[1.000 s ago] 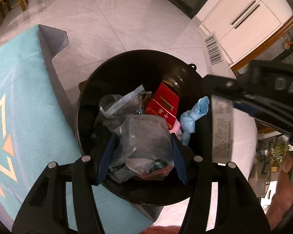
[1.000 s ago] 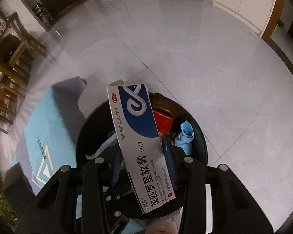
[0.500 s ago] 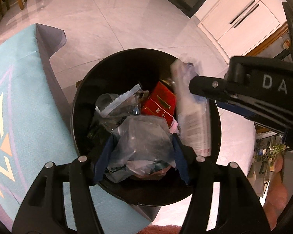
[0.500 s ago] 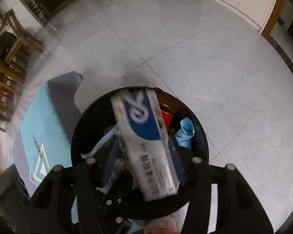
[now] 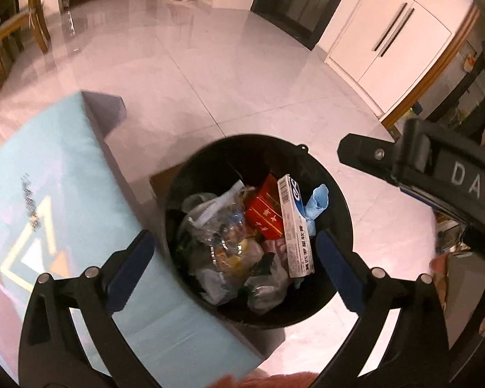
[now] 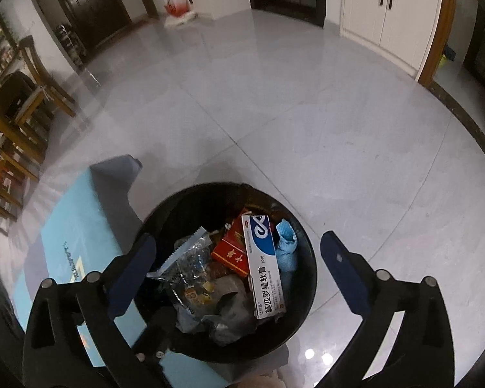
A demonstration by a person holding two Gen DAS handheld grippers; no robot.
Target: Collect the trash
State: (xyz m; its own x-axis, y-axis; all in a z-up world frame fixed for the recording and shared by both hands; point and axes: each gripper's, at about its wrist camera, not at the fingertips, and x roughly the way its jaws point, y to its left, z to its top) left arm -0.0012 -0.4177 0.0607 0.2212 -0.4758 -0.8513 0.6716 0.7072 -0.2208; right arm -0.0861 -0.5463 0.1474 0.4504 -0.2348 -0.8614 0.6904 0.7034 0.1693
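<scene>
Ointment box, white with a blue panel and Chinese lettering, lies lengthwise on top of the rubbish inside the black round bin, toward the bin's right side. Just left of it, touching, I see a red carton, and just right of it a crumpled blue glove. Clear plastic wrappers with a serrated white strip fill the left half of the bin.

I have my right gripper held above the bin, looking down into it, both fingers spread wide with nothing between them; the blue-padded fingertips frame the bin's rim on either side. My left gripper hangs over the same bin from the near side, likewise wide apart and holding nothing. In the left wrist view the right gripper's black body juts in from the right, above the floor.

The bin stands on grey floor tiles, tight against a light blue box on its left. White cabinet doors stand far right; wooden chairs far left.
</scene>
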